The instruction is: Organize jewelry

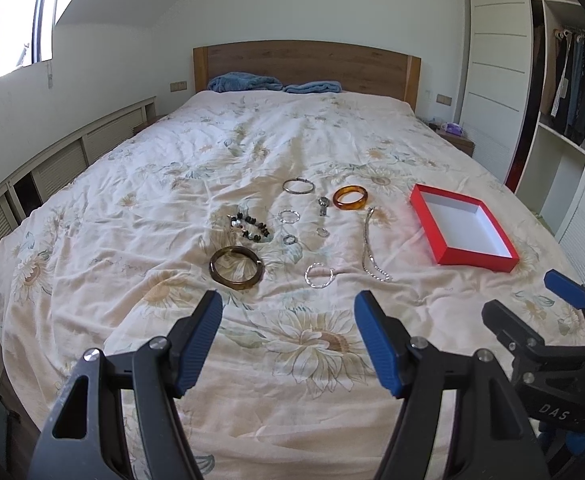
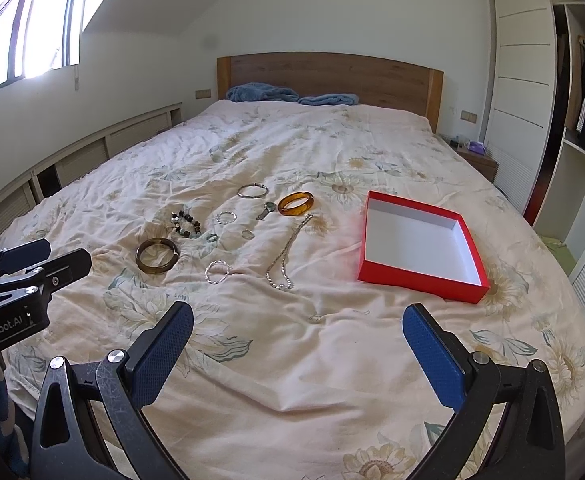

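Both tongs [image 1: 288,344] [image 2: 298,354] wide apart, empty.

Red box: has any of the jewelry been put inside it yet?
No. The red box shows only its bare white floor, and pieces like the amber bangle and the necklace lie on the bedspread.

Glossy amber bangle [image 1: 350,198], rumpled cloth bedspread [image 1: 292,360]

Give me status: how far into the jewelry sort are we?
Nothing done yet: the red box holds nothing. Nothing in hand: left gripper and right gripper are both open over the bedspread. Everything is left: the dark bangle, amber bangle, bead bracelet, silver chain and the smaller rings all lie loose left of the box.
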{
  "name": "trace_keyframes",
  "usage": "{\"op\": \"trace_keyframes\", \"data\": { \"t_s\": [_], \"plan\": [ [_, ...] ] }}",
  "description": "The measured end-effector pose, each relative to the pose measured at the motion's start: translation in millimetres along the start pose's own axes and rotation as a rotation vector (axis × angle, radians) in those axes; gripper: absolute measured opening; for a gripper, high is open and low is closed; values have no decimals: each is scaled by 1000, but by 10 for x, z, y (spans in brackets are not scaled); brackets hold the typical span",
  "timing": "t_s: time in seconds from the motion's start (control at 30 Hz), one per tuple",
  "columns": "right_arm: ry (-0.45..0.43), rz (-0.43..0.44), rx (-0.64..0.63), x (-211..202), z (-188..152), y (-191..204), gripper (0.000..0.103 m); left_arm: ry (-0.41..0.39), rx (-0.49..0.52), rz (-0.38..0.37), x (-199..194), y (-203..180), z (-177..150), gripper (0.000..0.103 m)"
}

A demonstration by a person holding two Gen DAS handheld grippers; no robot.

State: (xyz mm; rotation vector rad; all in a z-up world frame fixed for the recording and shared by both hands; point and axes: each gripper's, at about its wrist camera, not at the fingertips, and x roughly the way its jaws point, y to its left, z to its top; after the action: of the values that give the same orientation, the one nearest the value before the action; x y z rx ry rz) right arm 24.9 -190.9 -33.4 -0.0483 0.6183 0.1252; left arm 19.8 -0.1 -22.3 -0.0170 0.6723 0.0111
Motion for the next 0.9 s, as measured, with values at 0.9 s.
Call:
{"op": "trace_keyframes", "data": {
  "t_s": [0.9],
  "plan": [
    [114, 122, 52, 652, 129, -90, 94, 103, 47, -4, 753, -29, 133, 67]
  ]
}}
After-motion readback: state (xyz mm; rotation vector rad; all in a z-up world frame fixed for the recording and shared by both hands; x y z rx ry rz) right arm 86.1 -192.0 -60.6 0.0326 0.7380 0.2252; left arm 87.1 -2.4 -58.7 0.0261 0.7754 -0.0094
